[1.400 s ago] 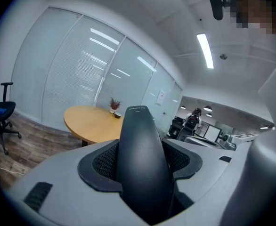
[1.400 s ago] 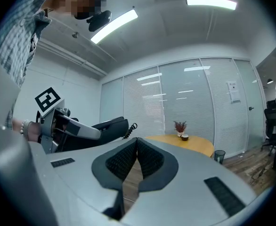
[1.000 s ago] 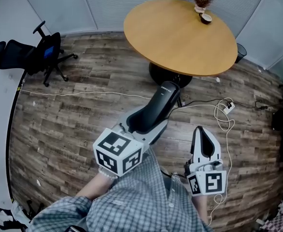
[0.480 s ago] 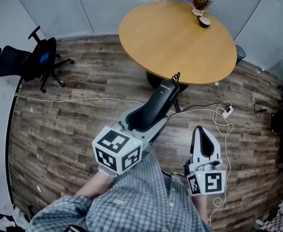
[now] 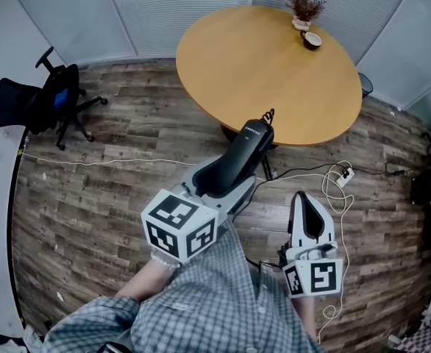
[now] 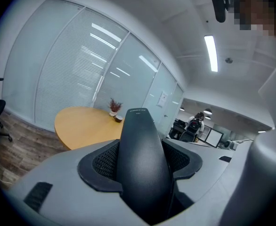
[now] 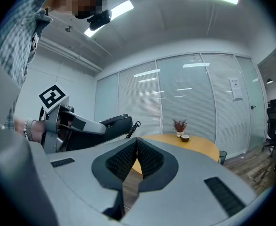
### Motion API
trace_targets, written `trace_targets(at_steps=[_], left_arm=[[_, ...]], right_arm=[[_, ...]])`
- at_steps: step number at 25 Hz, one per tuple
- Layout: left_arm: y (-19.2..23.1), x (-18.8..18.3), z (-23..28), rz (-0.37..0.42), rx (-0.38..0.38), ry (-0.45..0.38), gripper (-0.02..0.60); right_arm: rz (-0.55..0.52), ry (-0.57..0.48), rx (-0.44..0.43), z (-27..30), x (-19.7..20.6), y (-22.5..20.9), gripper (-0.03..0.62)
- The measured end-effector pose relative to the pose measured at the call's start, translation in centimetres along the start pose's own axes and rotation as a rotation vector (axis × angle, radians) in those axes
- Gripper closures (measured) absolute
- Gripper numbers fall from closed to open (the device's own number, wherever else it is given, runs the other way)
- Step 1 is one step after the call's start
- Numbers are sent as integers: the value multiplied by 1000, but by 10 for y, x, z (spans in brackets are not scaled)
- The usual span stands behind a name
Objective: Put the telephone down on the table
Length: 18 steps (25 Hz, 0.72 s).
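A black telephone handset [image 5: 239,157] sticks forward out of my left gripper [image 5: 226,175], whose jaws are shut on its body; a coiled cord shows at its far tip. In the left gripper view the handset [image 6: 142,154] fills the gap between the pads. The handset's tip hangs just short of the near edge of the round wooden table [image 5: 267,61]. My right gripper [image 5: 309,219] is lower right, jaws pressed together with nothing between them. From the right gripper view the handset [image 7: 112,124] and left gripper show at left, the table [image 7: 185,142] beyond.
A small potted plant [image 5: 304,9] and a dark bowl [image 5: 312,40] stand at the table's far edge. A black office chair [image 5: 35,101] is at the far left. Cables and a power strip [image 5: 346,173] lie on the wooden floor under and right of the table.
The table has come nearer and lower in the head view; the handset's tip now reaches almost to its near edge. Both grippers keep their grip and pose.
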<state>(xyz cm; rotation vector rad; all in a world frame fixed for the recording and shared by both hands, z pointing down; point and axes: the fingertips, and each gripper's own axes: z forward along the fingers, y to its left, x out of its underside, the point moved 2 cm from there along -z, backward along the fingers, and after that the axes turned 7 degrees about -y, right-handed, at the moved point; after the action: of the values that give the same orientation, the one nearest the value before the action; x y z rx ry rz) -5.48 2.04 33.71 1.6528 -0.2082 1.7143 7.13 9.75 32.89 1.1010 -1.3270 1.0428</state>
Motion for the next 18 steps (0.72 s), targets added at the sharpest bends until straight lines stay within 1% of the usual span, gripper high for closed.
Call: trace_targets(at_steps=[8, 18], left_arm=[[30, -18, 26, -3, 22, -5, 301], [63, -33, 45, 5, 52, 0, 301]], right_arm=[[-16, -8, 23, 40, -2, -9, 585], [-27, -10, 45, 78, -1, -6, 585]])
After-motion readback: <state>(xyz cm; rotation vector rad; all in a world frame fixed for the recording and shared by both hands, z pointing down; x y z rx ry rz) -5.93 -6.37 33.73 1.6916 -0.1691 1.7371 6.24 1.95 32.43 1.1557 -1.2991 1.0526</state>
